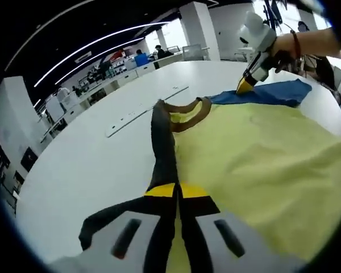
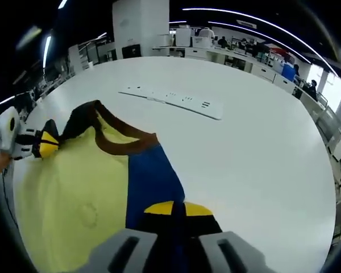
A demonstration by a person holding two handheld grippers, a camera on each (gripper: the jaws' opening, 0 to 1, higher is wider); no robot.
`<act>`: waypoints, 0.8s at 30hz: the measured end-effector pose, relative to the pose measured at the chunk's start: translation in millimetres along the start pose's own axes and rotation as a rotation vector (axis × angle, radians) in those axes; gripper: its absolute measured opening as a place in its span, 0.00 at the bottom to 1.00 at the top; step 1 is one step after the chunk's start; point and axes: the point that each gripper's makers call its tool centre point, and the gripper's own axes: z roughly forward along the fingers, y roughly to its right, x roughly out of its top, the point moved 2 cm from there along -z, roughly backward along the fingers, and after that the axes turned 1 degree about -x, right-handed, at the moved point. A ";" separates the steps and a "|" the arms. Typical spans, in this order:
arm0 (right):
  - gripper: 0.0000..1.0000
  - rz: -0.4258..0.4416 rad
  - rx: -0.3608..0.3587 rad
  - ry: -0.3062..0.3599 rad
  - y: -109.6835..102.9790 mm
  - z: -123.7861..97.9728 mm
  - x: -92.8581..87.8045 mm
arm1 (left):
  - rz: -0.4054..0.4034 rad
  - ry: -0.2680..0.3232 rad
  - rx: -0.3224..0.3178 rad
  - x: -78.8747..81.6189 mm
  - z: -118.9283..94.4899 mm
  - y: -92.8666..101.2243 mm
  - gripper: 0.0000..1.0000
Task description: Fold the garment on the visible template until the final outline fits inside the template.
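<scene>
On the white surface (image 2: 261,148), both tools are clenching the shirt (image 1: 256,165): left tool (image 1: 177,190) on its dark sleeve, right tool (image 2: 175,209) on the blue sleeve at 6 o'clock, seemingly stretching it for folding.

Open-plan lab or office; long white benches (image 2: 233,60); ceiling strip lights (image 1: 102,45); seated people (image 1: 141,57).
</scene>
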 end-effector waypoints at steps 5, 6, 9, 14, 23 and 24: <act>0.00 0.005 0.003 0.001 0.2 0.0 0.0 | -0.034 0.009 0.000 1.8 0.7 -2.2 0.00; 0.00 0.005 0.003 0.002 0.3 0.1 0.1 | -0.043 0.005 -0.002 1.7 0.8 -2.5 0.00; 0.00 0.009 0.001 0.002 0.5 0.4 0.5 | -0.044 0.003 -0.003 2.0 -0.4 -0.9 0.00; 0.00 0.025 0.002 0.005 0.5 0.6 0.9 | -0.031 0.047 -0.010 14.7 -8.7 -4.3 0.04; 0.00 0.036 0.006 0.008 0.4 -0.1 0.7 | -0.107 0.201 0.093 55.6 -23.0 -60.9 0.15; 0.00 0.037 0.006 0.008 0.6 -0.1 0.8 | -0.119 0.197 0.101 53.9 -22.0 -66.5 0.15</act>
